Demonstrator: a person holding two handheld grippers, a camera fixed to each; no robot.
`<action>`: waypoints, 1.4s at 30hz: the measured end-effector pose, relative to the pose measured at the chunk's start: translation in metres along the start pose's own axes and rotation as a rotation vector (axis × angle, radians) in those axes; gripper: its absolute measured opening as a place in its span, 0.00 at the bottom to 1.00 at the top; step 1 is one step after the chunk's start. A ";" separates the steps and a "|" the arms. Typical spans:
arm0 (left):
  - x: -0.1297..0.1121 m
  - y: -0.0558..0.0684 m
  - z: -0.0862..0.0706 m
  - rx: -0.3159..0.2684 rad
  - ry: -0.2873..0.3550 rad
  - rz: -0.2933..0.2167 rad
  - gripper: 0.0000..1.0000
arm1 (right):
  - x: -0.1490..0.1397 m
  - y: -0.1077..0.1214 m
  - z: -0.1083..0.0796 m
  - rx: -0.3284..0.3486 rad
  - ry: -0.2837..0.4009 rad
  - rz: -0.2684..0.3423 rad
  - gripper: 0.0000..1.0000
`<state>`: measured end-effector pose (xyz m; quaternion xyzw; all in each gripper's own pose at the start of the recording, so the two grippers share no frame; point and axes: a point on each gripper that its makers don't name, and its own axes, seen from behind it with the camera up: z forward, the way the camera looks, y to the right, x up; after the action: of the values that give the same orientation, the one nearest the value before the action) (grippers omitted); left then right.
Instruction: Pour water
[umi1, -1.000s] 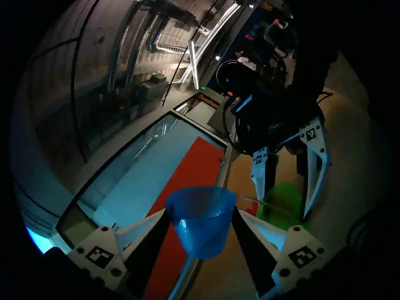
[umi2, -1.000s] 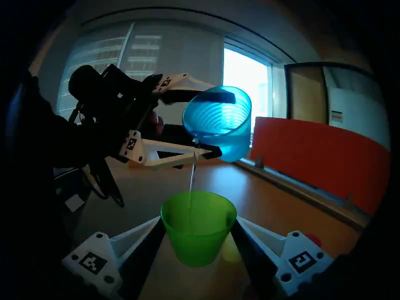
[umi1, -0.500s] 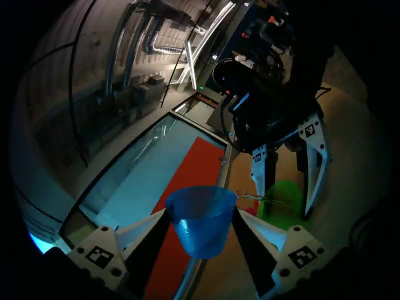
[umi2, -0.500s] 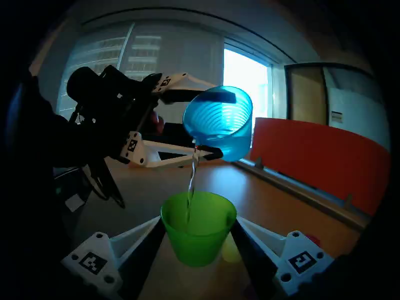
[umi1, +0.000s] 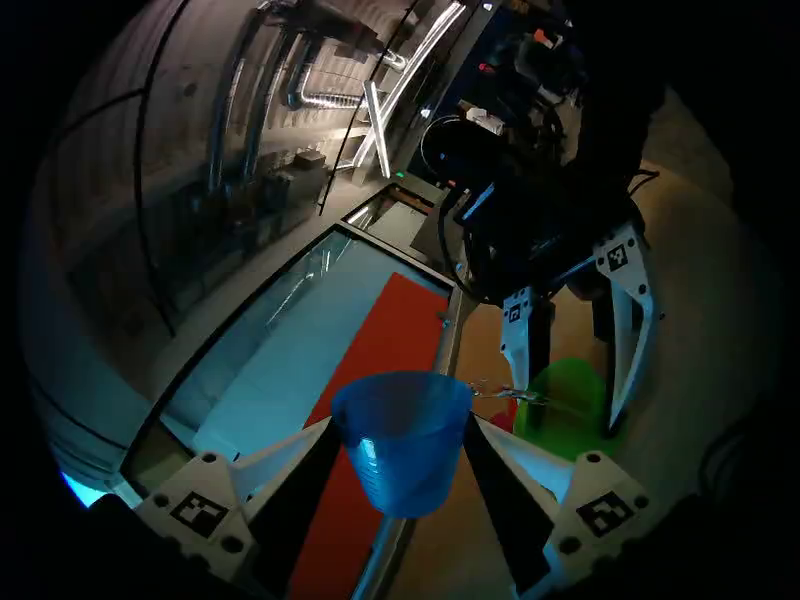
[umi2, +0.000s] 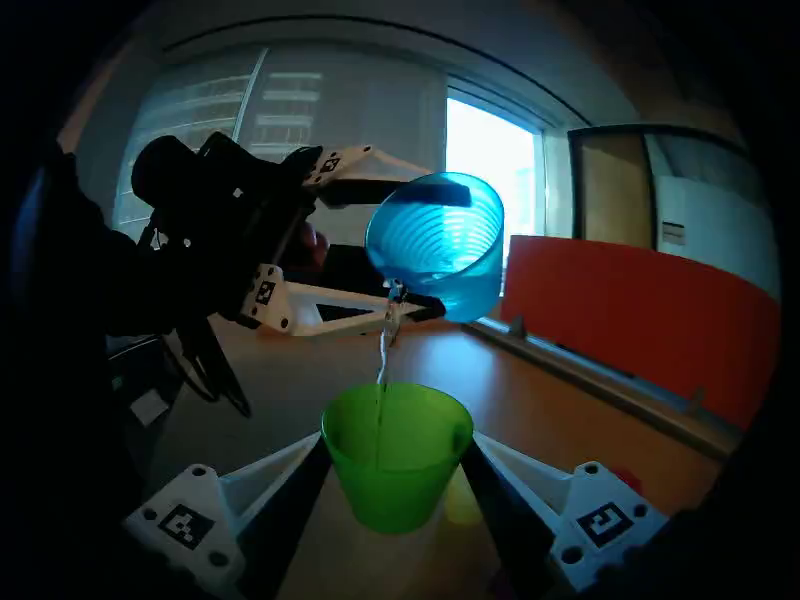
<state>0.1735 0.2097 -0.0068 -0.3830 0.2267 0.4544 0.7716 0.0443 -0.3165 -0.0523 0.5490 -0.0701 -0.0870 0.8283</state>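
Note:
My left gripper (umi1: 400, 440) is shut on a blue cup (umi1: 402, 440), tipped on its side. In the right gripper view that blue cup (umi2: 437, 243) hangs tilted above a green cup (umi2: 397, 455), and a thin stream of water (umi2: 382, 360) runs from its rim into the green one. My right gripper (umi2: 397, 470) is shut on the green cup and holds it upright. In the left gripper view the green cup (umi1: 565, 408) sits between the right gripper's white fingers (umi1: 632, 330), just right of the blue cup's rim.
A wooden table (umi2: 560, 400) lies below both cups, with a red partition (umi2: 650, 320) along its far edge. Bright windows (umi2: 495, 170) stand behind. A person's dark sleeve and the left gripper's body (umi2: 210, 230) fill the left side.
The water stream has kept running, thickening half a second ago and thinner again now. Both cups stay almost in place; the blue cup's tilt has barely changed.

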 end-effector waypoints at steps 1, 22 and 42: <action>0.000 0.000 0.000 0.000 0.000 0.001 0.84 | 0.000 0.000 0.000 0.000 0.000 0.000 0.90; -0.001 0.002 0.002 -0.002 -0.002 0.022 0.84 | 0.000 0.001 -0.002 -0.001 0.004 0.003 0.90; -0.001 0.005 0.004 -0.009 -0.003 0.038 0.84 | -0.001 0.001 -0.001 -0.006 0.011 0.012 0.90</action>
<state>0.1688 0.2137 -0.0056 -0.3814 0.2309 0.4707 0.7614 0.0435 -0.3151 -0.0515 0.5466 -0.0686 -0.0795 0.8308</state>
